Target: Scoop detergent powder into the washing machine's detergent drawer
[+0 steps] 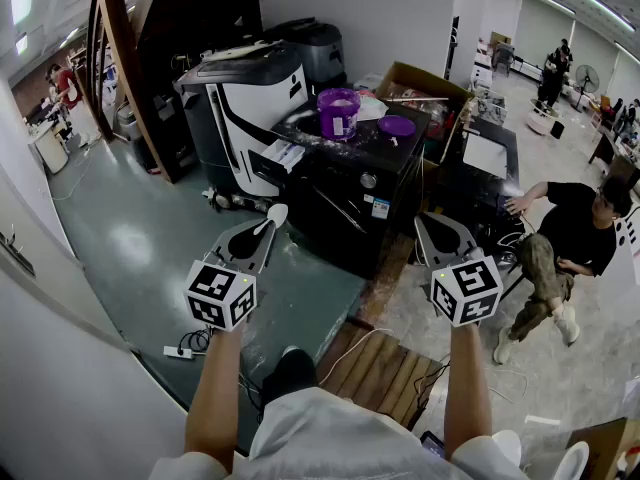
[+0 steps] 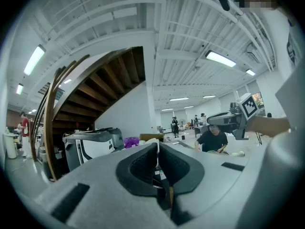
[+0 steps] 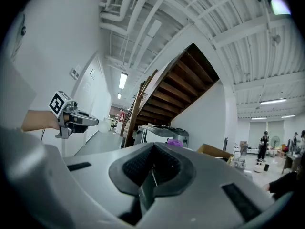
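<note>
Both grippers are held out over the floor short of the washer (image 1: 350, 183): the left gripper (image 1: 275, 211) has its jaws pressed together on nothing, and the right gripper (image 1: 432, 224) is the same. The purple tub (image 1: 338, 113) stands open on the washer's black top, well beyond both, with its lid (image 1: 397, 126) lying flat just beside it. The tub's white label (image 1: 341, 124) and the sticker (image 1: 378, 208) on the washer's front are too small to read.

An open workshop hall: wooden staircase (image 1: 120, 58), machines, cardboard box (image 1: 425, 83), strip-lit ceiling (image 2: 157, 37).
</note>
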Demonstrator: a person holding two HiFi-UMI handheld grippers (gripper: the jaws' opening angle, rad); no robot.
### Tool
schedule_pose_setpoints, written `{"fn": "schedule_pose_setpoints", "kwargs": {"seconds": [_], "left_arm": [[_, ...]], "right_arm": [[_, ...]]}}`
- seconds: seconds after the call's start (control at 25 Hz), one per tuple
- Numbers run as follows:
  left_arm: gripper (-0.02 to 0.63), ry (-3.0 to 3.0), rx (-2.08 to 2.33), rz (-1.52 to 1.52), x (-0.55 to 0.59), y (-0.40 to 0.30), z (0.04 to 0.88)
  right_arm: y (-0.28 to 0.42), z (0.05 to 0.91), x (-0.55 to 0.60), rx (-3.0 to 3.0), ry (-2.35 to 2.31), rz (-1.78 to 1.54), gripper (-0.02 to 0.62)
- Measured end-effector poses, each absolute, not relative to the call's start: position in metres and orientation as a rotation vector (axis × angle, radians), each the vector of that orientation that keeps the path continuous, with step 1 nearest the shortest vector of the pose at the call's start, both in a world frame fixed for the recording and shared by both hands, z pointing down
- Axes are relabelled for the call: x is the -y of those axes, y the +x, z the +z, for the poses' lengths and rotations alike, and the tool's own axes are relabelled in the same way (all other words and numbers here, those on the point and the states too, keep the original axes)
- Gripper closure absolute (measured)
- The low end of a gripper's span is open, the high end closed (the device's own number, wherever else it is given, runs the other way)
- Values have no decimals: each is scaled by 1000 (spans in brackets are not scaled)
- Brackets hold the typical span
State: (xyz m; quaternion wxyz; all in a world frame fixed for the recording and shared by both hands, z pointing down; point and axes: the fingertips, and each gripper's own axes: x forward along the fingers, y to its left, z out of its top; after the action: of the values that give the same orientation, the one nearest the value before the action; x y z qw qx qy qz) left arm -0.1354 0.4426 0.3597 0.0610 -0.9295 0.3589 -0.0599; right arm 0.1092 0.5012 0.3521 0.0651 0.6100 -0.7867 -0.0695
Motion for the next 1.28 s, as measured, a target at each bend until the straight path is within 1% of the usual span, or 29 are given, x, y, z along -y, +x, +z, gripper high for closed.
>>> {"fn": "schedule_pose_setpoints", "kwargs": {"seconds": [0.36,0.64,0.88,1.28], "left_arm": [[592,-2818,-1142,-203,-410,-124,373],[592,-2835,-1144,-223,-346,-108,386],[592,-2858,-1164,-220,-251,-101,395],[592,-2882,-1142,-176,-60,-101,351]], "right_arm": [[141,356,-471,2341,1883,-248,591],[157,373,-406,2362,1868,-193,591],[170,377,-311,2343,1882,-159,591],[173,321,-135,2305,1880,-220,591]]}}
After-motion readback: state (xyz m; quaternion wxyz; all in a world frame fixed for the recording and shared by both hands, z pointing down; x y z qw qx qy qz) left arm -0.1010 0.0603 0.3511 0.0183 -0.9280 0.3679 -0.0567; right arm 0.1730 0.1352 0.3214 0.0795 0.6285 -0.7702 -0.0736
